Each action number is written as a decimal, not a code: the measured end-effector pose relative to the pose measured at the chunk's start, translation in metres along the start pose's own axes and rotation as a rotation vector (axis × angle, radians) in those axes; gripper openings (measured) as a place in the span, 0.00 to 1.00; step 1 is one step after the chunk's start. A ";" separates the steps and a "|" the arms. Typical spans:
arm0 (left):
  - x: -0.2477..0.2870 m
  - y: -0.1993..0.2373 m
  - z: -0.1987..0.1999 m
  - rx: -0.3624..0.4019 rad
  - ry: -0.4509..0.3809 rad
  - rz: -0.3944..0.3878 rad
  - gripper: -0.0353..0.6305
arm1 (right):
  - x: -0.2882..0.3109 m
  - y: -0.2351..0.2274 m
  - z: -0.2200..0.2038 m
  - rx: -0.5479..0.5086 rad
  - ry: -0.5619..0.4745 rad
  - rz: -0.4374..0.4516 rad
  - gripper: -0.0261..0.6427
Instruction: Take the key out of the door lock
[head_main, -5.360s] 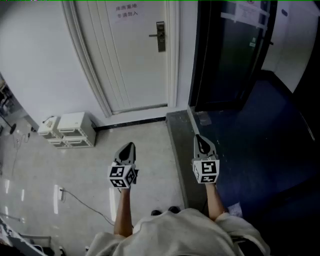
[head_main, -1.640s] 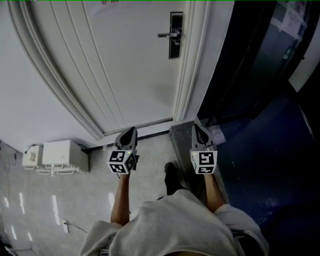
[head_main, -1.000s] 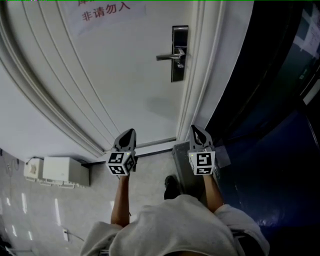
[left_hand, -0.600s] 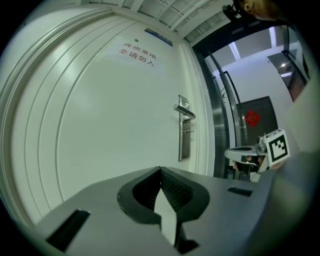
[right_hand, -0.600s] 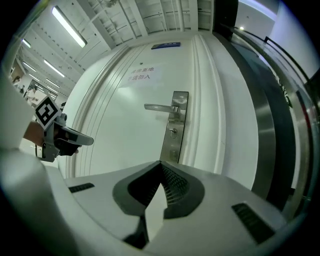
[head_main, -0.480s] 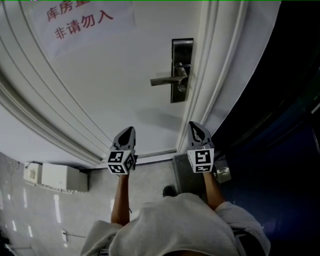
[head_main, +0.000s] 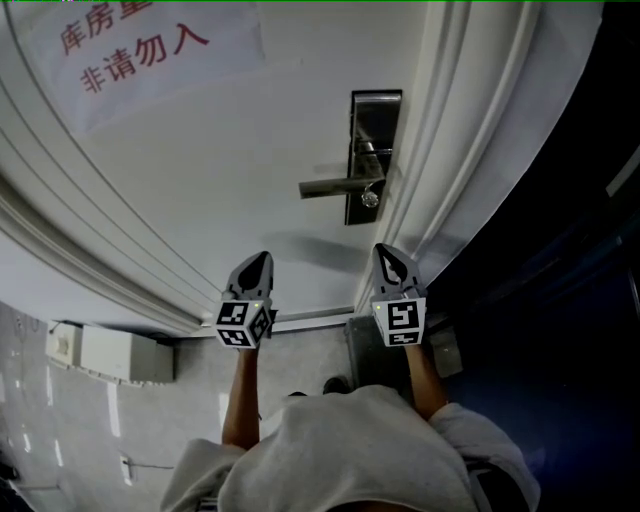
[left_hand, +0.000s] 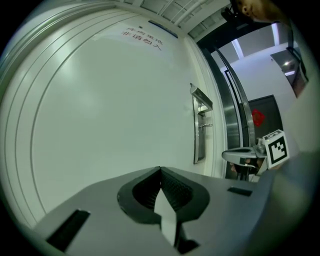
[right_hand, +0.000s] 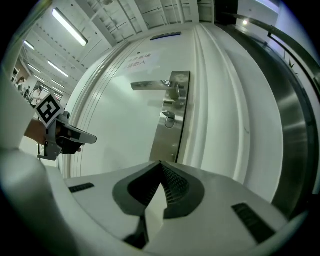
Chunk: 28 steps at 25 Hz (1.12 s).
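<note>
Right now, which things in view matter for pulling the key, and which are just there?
For the job: key, lock plate, door handle, right gripper, left gripper, both shut and empty.
Just there: door sign, white box on the floor.

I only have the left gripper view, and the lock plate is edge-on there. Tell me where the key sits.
Observer: In the right gripper view the key hangs at the lock plate, just under the lever handle.
Operator: Give me the right gripper's state.
Observer: The right gripper is shut, with nothing between its jaws.
Operator: Say whether it is at the key.
Observer: No. In the head view a gap shows between its tip and the key.
</note>
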<state>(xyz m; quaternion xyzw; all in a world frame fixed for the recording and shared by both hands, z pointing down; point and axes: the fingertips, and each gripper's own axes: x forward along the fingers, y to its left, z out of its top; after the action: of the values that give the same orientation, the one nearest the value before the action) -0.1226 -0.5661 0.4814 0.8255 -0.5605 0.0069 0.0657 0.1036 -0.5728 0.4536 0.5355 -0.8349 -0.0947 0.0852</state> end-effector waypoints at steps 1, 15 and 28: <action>0.002 0.001 0.000 0.000 0.001 0.000 0.08 | 0.003 0.001 -0.001 0.002 0.003 0.002 0.07; 0.000 0.033 -0.001 0.016 0.035 -0.015 0.08 | 0.012 0.019 -0.012 -0.001 0.061 -0.059 0.07; -0.014 0.039 -0.002 0.015 0.031 -0.059 0.08 | 0.000 0.029 0.012 -0.116 0.064 -0.095 0.07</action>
<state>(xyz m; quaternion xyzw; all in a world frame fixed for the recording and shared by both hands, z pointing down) -0.1643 -0.5669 0.4859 0.8420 -0.5347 0.0221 0.0683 0.0754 -0.5602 0.4490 0.5713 -0.7986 -0.1297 0.1382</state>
